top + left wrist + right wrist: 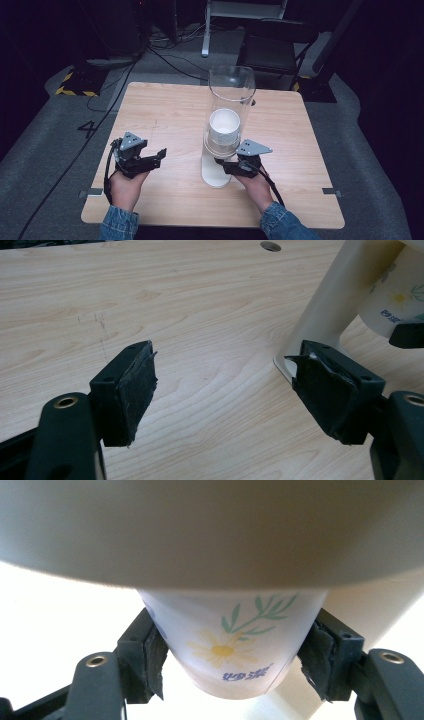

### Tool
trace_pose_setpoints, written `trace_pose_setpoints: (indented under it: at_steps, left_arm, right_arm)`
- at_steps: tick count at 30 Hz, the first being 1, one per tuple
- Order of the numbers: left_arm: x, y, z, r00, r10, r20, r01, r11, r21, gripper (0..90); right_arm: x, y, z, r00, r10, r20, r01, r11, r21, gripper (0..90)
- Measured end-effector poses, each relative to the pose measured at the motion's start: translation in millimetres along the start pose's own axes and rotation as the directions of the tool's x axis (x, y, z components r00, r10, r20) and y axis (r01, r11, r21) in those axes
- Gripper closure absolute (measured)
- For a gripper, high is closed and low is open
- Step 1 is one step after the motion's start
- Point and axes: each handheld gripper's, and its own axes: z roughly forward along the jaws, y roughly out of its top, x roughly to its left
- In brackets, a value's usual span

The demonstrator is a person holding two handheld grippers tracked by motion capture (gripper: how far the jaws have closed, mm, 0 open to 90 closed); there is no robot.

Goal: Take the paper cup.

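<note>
Right gripper view: the right gripper [235, 675] has its jaws clamped on the paper cup [232, 645] hanging upright below the dispenser tube [231, 107]; the pull is straight down. The left gripper [235, 390] waits beside, jaws apart, empty.

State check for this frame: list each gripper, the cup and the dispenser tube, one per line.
Right gripper: shut on the paper cup.
Left gripper: open, nothing between its jaws.
Paper cup: upright, hanging from the tube's bottom.
Dispenser tube: upright on its stand, cups stacked inside.
</note>
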Motion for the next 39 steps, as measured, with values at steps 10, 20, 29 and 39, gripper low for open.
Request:
trace_pose_setpoints:
  at_steps: [10, 20, 29, 39]
  left_arm:
    - [1.2, 0.2, -0.3, 1.0, -0.004, 0.0, 0.004, 1.0, -0.004, 25.1]
    - [1.1, 0.0, 0.6, 1.0, -0.006, 0.003, 0.006, 1.0, 0.0, 25.1]
    - [1.8, -0.3, 0.1, 1.0, -0.006, 0.001, 0.006, 1.0, -0.002, 25.2]
    - [2.0, 0.0, 0.7, 1.0, -0.005, 0.0, 0.005, 1.0, -0.002, 25.1]
  right_arm:
    - [4.9, -1.2, 0.7, 0.9987, 0.049, -0.011, -0.049, 0.999, -0.001, 35.0]
    - [6.7, -4.4, 4.7, 0.9885, 0.132, -0.075, -0.131, 0.991, 0.008, 35.4]
    - [6.5, -11.4, 6.9, 0.9951, 0.086, -0.048, -0.086, 0.996, 0.009, 35.4]
    - [7.7, -26.6, 12.3, 0.997, 0.07, -0.035, -0.07, 0.998, 0.008, 35.3]
